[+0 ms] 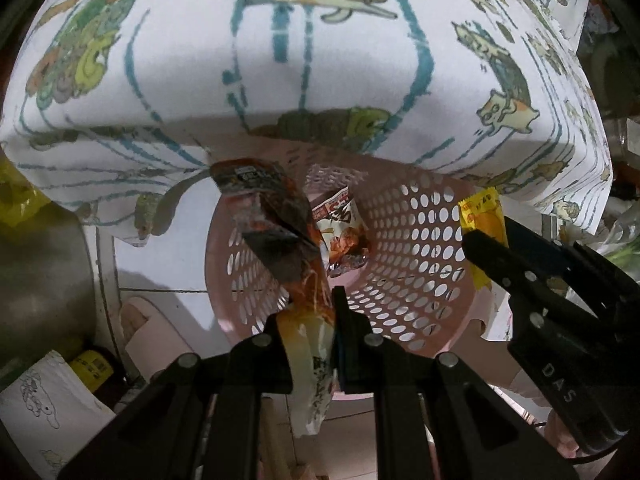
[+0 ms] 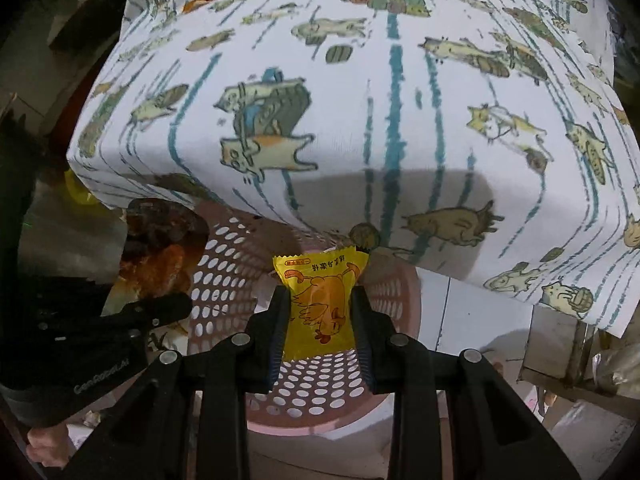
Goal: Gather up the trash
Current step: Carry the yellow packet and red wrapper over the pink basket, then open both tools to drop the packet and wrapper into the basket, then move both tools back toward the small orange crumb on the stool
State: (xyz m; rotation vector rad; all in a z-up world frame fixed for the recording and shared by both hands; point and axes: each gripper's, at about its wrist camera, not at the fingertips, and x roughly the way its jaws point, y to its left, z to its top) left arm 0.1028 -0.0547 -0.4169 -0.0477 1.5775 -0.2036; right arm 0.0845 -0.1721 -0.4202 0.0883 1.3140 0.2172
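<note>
Both my grippers, left [image 1: 312, 316] and right [image 2: 320, 312], hang over the pink basket [image 1: 420, 240], clamped on an orange wrapper [image 1: 296, 272] and yellow packet [image 2: 320, 300]

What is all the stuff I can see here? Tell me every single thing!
Pink plastic basket with round holes: one, pink, on the floor below the table edge.
White tablecloth with cartoon cats: one, white with teal stripes, draped over the table above the basket.
Red and white snack wrapper: one, lying inside the basket.
Orange and dark noodle packet: one, clamped in the left gripper over the basket.
Yellow chicken-print packet: one, yellow, clamped in the right gripper over the basket.
Pale slipper: one, on the floor, left of the basket.
Metal pot: one, grey, far left.
</note>
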